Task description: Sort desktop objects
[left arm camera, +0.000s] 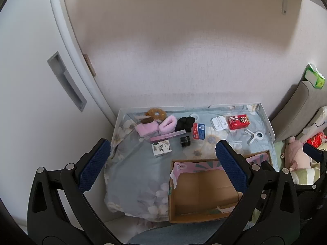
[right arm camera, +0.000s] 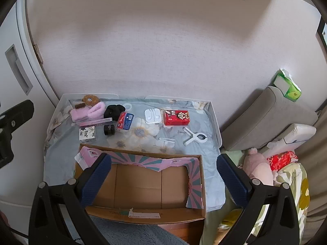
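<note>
A small desk under a floral cloth holds an open cardboard box at its near side, nothing visible inside. Behind it lie a red carton, a white earphone case, a white clip, a blue-red pack, a black jar, a patterned box, pink fluffy items and a black scrunchie. My left gripper and right gripper hang open and empty above the desk's near side.
A white door stands left of the desk. A grey cushion with a green tissue pack and a bed with a pink plush toy lie to the right. A wall runs behind the desk.
</note>
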`<action>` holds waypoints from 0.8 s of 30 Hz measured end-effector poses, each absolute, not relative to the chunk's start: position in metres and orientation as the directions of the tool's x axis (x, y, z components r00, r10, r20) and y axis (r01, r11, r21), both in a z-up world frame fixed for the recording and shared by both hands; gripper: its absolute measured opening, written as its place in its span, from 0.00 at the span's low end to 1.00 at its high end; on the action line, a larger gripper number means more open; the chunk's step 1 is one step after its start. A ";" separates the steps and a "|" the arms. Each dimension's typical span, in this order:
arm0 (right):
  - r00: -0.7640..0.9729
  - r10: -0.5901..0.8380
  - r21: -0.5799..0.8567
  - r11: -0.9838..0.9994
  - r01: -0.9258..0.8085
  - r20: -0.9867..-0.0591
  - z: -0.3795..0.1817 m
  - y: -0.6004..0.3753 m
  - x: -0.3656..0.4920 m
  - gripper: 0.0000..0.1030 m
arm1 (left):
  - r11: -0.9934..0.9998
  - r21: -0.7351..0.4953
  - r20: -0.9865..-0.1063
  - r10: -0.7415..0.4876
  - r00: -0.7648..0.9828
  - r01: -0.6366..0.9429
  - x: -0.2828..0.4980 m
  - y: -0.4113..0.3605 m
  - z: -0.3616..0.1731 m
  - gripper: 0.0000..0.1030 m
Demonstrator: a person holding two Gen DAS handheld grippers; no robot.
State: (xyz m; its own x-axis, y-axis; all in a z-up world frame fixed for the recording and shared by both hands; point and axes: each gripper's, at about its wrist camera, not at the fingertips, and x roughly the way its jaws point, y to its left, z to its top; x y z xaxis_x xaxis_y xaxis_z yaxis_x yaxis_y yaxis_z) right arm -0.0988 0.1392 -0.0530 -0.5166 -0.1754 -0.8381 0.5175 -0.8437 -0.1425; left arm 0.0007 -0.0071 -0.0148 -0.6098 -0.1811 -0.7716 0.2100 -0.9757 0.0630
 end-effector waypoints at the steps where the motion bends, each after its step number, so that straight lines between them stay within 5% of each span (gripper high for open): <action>1: -0.516 -0.176 -0.143 -0.843 0.519 -0.838 -0.053 0.139 -0.099 0.99 | -0.976 0.062 -0.772 -0.181 -0.610 0.210 0.001 -0.007 -0.015 0.99; 24: -0.525 -0.173 -0.154 -0.840 0.521 -0.834 -0.053 0.143 -0.101 0.99 | -0.965 0.065 -0.777 -0.209 -0.594 0.254 -0.002 -0.009 -0.016 0.99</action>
